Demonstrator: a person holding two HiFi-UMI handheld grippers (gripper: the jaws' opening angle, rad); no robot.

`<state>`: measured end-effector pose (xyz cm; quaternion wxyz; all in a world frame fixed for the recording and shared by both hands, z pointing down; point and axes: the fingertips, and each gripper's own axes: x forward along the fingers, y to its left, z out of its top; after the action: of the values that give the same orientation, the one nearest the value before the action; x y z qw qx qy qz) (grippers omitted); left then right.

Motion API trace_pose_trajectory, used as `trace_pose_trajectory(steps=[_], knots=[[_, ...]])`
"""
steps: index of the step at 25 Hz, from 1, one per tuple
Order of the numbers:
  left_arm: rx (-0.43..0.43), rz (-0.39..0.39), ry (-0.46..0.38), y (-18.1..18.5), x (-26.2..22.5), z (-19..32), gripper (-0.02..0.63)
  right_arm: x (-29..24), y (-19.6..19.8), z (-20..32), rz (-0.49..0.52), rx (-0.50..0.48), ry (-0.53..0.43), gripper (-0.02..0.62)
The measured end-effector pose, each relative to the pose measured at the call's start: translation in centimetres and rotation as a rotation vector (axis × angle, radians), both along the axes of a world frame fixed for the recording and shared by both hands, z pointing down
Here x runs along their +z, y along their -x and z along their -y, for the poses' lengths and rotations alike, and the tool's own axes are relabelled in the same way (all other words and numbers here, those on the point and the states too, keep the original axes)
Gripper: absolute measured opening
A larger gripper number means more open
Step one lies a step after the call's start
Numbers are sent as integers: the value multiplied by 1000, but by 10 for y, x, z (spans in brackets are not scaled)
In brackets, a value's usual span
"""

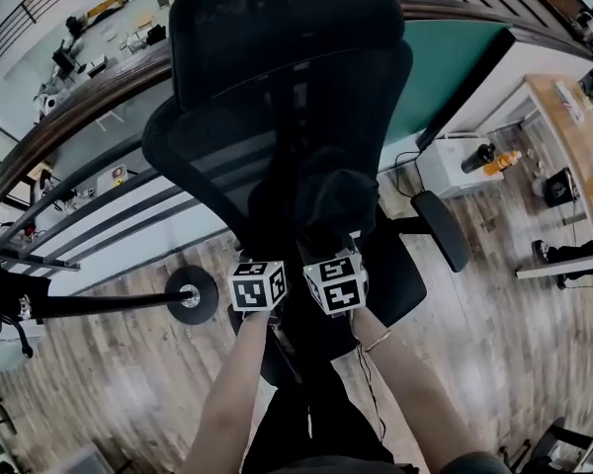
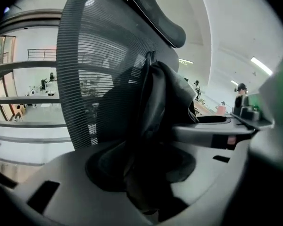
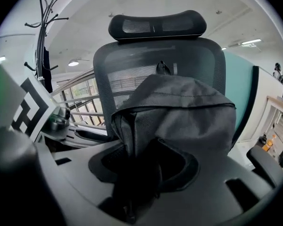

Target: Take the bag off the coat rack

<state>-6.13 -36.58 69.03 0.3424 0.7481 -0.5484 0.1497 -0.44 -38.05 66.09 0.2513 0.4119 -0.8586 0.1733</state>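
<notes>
Letting go looks like your step: left gripper (image 2: pixel 142 188) and right gripper (image 3: pixel 132 189) stand partly open, with slack fabric of the bag (image 3: pixel 179 112) between the jaws. It rests on the chair (image 3: pixel 132 62), well apart from the coat rack (image 3: pixel 41 36); next, draw both back without snagging.

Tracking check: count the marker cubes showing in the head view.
2. One marker cube is at the left and the other at the right, side by side, just short of the black bag on the chair. None seems hidden.
</notes>
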Motion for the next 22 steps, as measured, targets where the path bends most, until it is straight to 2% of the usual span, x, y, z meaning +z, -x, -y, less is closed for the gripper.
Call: trace_pose_trajectory(steps=[6, 13, 22], knots=[[-94, 11, -30, 19, -12, -16, 160, 6, 1, -15, 35, 35, 97, 207], [-167, 1, -93, 40, -36, -32, 160, -9, 4, -34, 64, 41, 82, 210], [-179, 27, -161, 50, -71, -60, 156, -49, 8, -59, 132, 46, 26, 202]])
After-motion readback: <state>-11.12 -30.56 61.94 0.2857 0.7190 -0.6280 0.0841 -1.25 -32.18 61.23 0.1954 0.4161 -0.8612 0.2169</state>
